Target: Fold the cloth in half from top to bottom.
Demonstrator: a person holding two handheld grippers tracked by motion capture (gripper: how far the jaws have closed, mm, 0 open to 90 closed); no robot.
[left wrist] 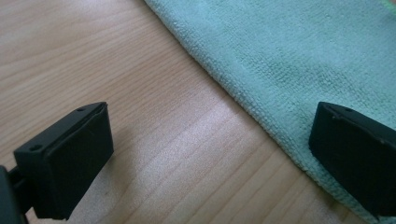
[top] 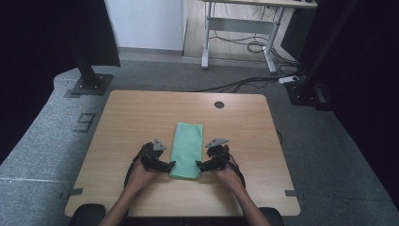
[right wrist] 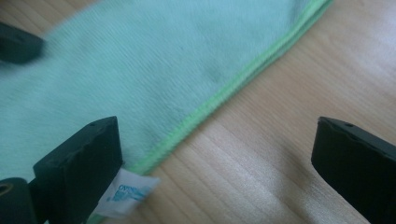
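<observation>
Both grippers' fingers spread astride green towel (top: 187,149), right gripper view reveals white label (right wrist: 125,195)

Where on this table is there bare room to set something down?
Bare wood lies left and right of the folded green towel, out to the table edges, and behind it toward the cable hole. It is crowded at the towel's near end, where the left gripper and right gripper flank it.

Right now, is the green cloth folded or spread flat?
Folded. The green cloth lies as a narrow strip on the table, and the right gripper view shows stacked hems along its edge.
</observation>
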